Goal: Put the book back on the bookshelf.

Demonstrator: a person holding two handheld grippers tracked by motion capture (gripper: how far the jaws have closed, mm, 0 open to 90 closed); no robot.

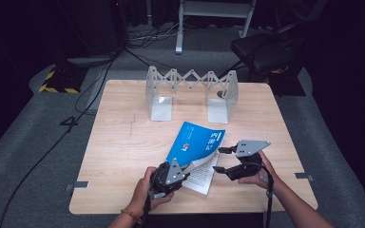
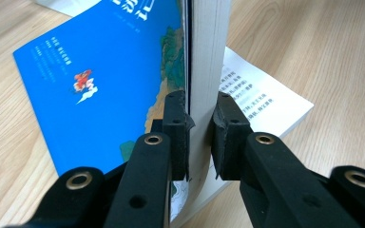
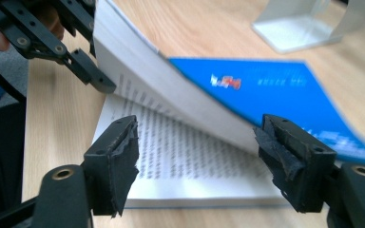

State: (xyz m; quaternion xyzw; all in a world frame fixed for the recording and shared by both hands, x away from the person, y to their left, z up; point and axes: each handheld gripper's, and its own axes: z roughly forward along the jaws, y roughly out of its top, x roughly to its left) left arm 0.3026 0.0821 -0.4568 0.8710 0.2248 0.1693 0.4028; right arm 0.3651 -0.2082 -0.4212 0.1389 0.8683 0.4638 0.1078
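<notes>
1. High view: book (image 1: 196, 151) lies on table (image 1: 123, 142), near side of the metal rack (image 1: 191, 92). Left gripper (image 1: 186, 168) at book's near corner; right gripper (image 1: 218, 159) just beside its right edge.
2. Left gripper view: jaws clamped on cover plus a wad of pages (image 2: 208, 71), lifted off the lower pages.
3. Right gripper view: jaws apart, nothing between pads, facing the lower pages (image 3: 190, 156). Step judged: opening book. Next: right gripper likely pins lower pages; approx. level approach req'd.

The book (image 1: 195, 142) has a blue cover with white lettering and white printed pages; the table (image 1: 119, 142) is pale woodgrain; the rack (image 1: 190, 92) is silver-grey.

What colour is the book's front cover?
Bright blue with a small red-and-white figure on the book; it shows best in the left gripper view.
</notes>
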